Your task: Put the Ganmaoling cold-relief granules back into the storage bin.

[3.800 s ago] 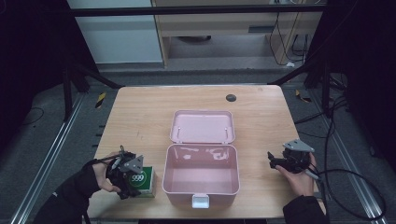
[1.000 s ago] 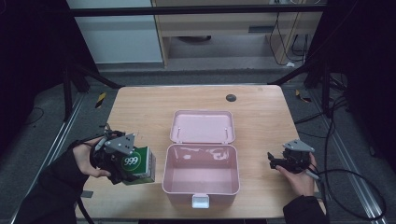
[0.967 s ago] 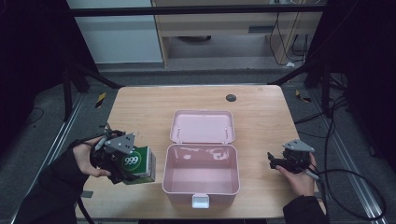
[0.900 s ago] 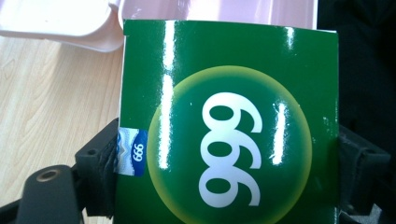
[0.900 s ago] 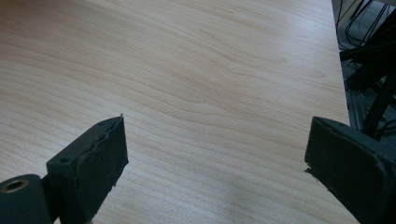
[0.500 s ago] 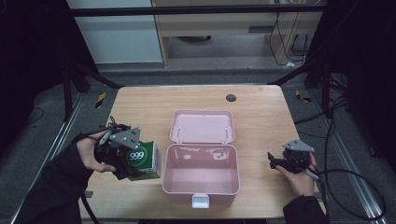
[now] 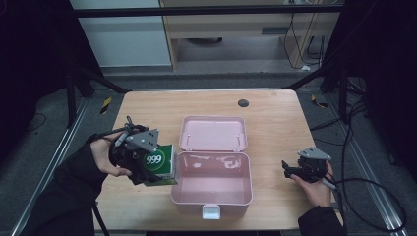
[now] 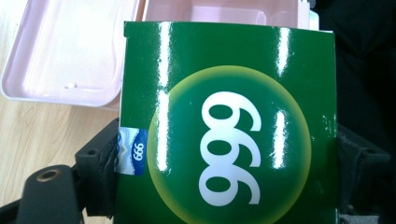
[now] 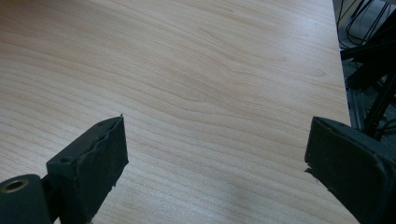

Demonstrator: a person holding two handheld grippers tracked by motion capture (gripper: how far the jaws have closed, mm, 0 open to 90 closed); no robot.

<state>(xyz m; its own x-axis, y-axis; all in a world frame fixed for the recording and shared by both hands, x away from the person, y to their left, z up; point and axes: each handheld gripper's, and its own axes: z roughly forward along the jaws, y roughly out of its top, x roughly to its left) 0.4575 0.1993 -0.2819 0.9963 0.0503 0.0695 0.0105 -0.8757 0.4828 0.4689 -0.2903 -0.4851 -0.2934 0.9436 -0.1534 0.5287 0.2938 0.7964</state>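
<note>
Left gripper view: fingers (image 8: 100,177) clasp a green box (image 8: 229,126) reading "999"; the right gripper (image 9: 217,172) is spread, empty.

1. Your left gripper (image 7: 147,164) is black, topped by a grey three-cornered plate.
2. Your right gripper (image 7: 290,169) matches it, with a trailing black cable.
3. Your sleeves are dark.

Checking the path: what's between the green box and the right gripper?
In the high view, the open pink case sits between the green box and right gripper; beyond it, bare table.
</note>
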